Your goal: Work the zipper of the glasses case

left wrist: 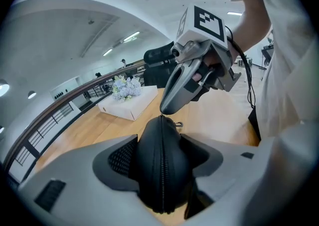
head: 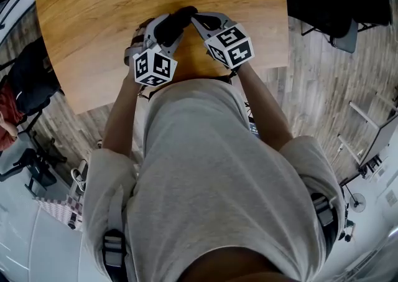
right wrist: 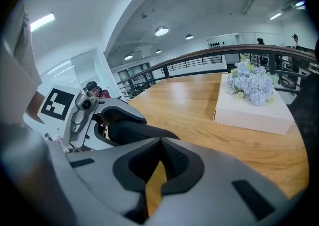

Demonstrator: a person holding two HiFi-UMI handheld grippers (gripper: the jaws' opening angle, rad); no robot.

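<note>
The black glasses case (left wrist: 160, 145) stands on end between the pads of my left gripper (left wrist: 162, 170), which is shut on its sides, zipper line facing the camera. The zipper runs up the middle to the top end, where a small metal ring (left wrist: 178, 124) hangs. My right gripper (left wrist: 164, 110) is shut, its tips touching the case's top end beside that ring; whether anything is pinched I cannot see. In the head view both grippers meet over the case (head: 180, 16), just above the table's near edge. From the right gripper (right wrist: 160, 142), the case (right wrist: 134, 132) lies just beyond the closed tips.
The round wooden table (head: 93, 13) carries a white box topped with pale blue flowers (right wrist: 254, 105) at its far side. Black chairs (head: 339, 0) stand on the wood floor to the right. A seated person (head: 9, 116) is at the left edge.
</note>
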